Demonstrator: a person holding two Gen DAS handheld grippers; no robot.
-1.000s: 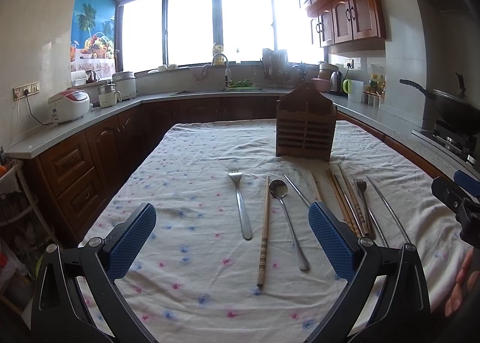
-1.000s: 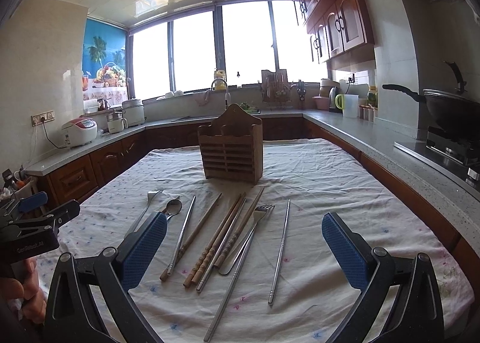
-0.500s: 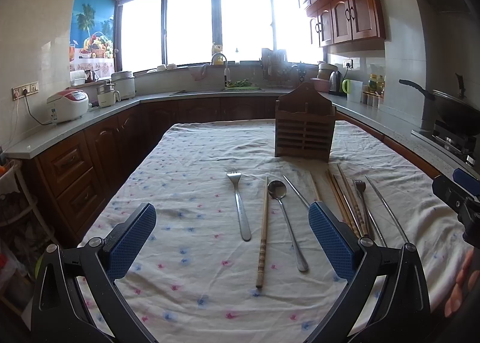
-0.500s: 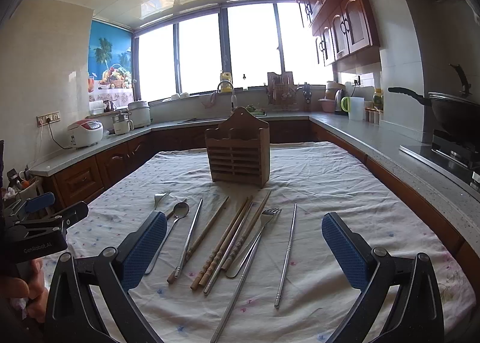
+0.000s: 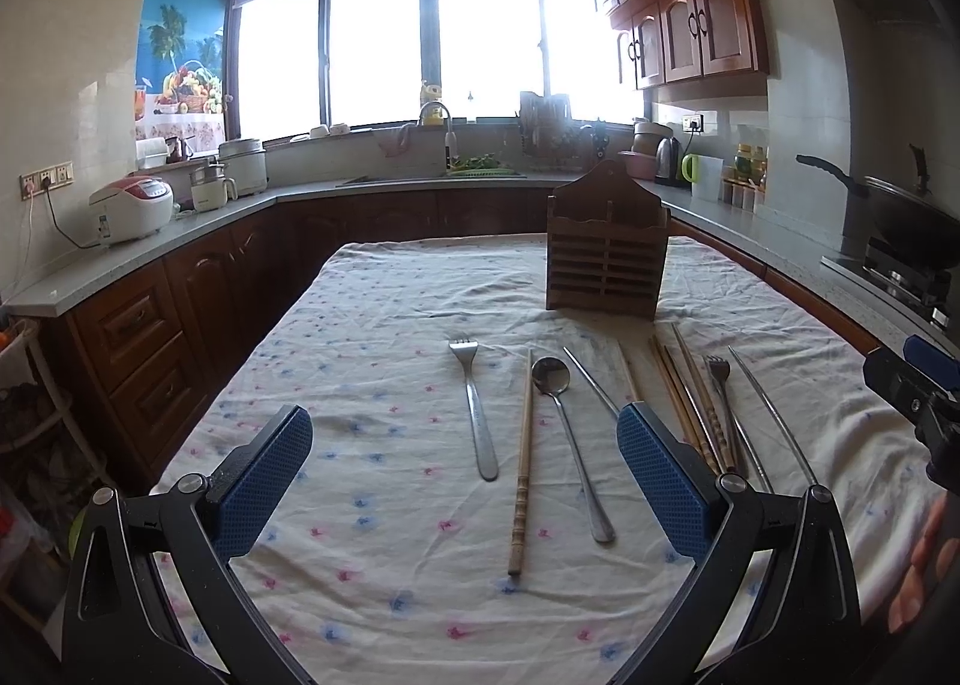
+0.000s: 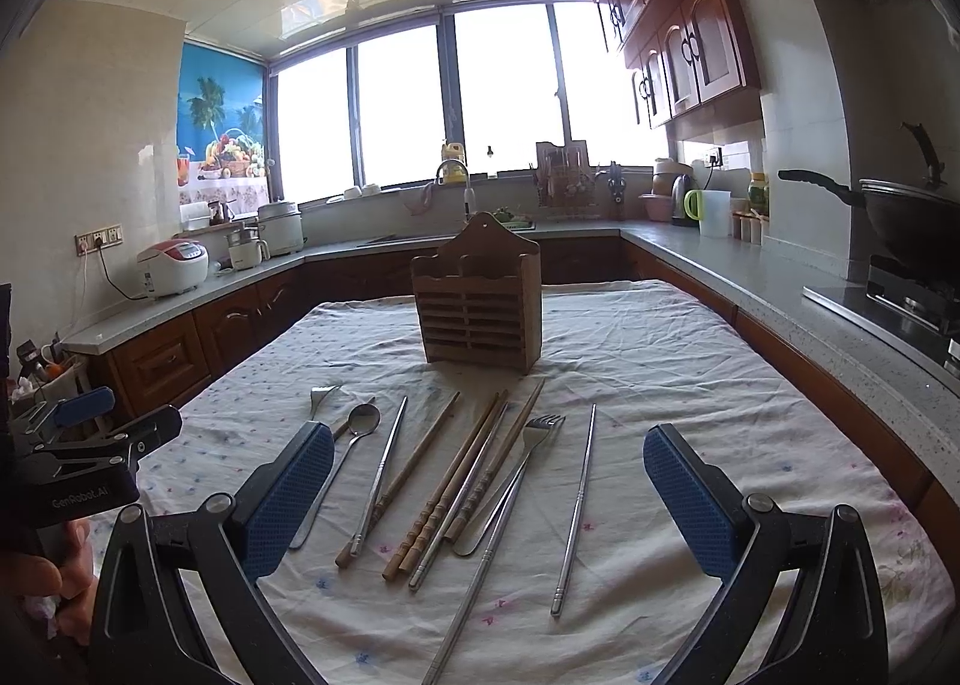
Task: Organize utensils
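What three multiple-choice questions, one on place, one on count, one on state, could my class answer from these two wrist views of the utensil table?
1. Where does the slatted brown wooden utensil holder stand?
A. On the cloth-covered table, beyond the row of utensils
B. On the stove
C. In the sink

2. How many steel forks lie on the cloth?
A. None
B. Two
C. Five

3. How do the jaws of the left gripper and the right gripper stand?
A. Both shut on chopsticks
B. Both open, holding nothing
C. One shut on a spoon

Answers:
1 A: the holder stands upright on the flowered cloth, behind the utensils.
2 B: one fork lies at the left end of the row and another fork among the chopsticks.
3 B: in each view the blue pads are wide apart, with nothing between them.
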